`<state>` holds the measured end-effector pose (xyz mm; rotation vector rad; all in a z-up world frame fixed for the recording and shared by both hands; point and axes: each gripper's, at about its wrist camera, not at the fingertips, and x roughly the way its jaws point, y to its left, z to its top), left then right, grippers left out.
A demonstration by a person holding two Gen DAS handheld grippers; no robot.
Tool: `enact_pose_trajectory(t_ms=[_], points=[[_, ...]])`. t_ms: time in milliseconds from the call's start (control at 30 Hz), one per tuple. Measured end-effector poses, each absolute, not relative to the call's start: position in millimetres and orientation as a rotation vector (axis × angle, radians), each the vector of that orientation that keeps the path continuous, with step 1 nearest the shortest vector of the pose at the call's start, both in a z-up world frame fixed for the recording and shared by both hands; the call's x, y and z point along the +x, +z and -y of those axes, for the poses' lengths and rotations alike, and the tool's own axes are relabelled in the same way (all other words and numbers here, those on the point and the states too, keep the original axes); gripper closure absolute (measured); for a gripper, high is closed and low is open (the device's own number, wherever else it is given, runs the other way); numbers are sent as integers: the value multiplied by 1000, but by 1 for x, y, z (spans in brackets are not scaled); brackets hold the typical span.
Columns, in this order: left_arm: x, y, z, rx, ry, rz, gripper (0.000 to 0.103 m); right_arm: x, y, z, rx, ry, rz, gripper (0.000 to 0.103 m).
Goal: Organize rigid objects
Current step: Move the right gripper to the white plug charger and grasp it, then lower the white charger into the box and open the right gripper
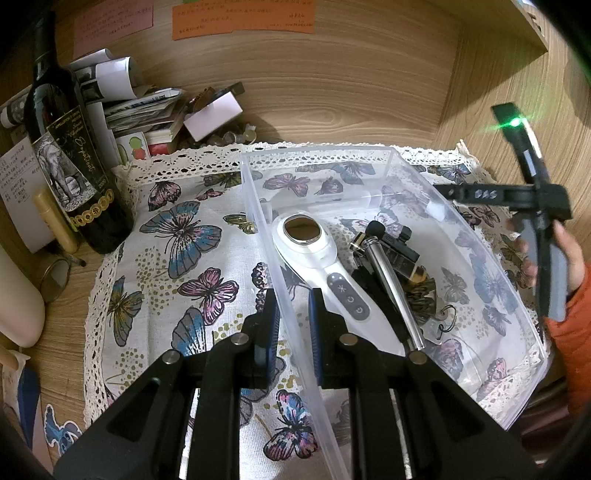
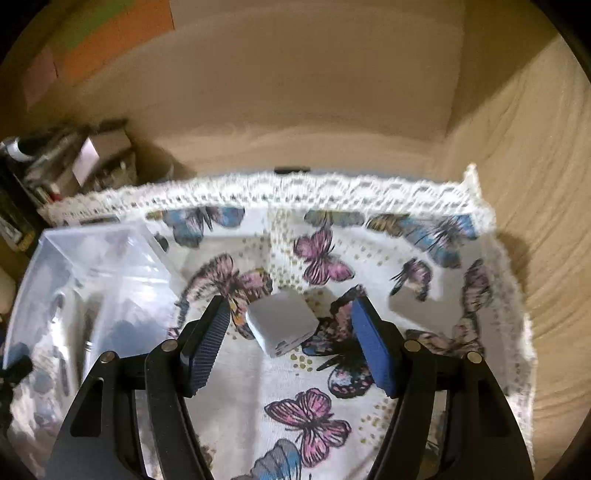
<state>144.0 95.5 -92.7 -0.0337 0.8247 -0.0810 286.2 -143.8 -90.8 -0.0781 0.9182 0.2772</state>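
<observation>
Left gripper (image 1: 293,317) clamped on clear bin (image 1: 258,206) wall, right gripper (image 2: 290,332) spread wide around white cube (image 2: 282,321)

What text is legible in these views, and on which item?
"APPELLATION": wine bottle label, top line; the script below it is unreadable.
"DAS", roughly: right hand-held gripper, white handwriting.
Orange note, pink note, white sheet: handwriting too small.
Right wrist view: blurred, no text.
</observation>
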Motion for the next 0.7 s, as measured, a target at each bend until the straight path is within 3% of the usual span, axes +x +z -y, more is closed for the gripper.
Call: enact_pose_trajectory(t_ms=[100, 200, 467, 700], points=[[143, -93, -96, -35, -82, -826, 88, 292, -104, 144, -69, 285, -955, 39], [143, -93, -96, -33, -80, -825, 88, 295, -112, 145, -47, 309, -983, 60], [144, -93, -95, -34, -81, -826, 88, 276, -104, 137, -98, 314, -923, 60], [144, -93, -95, -34, -81, -826, 88, 243, -64, 131, -131, 353, -803, 60]])
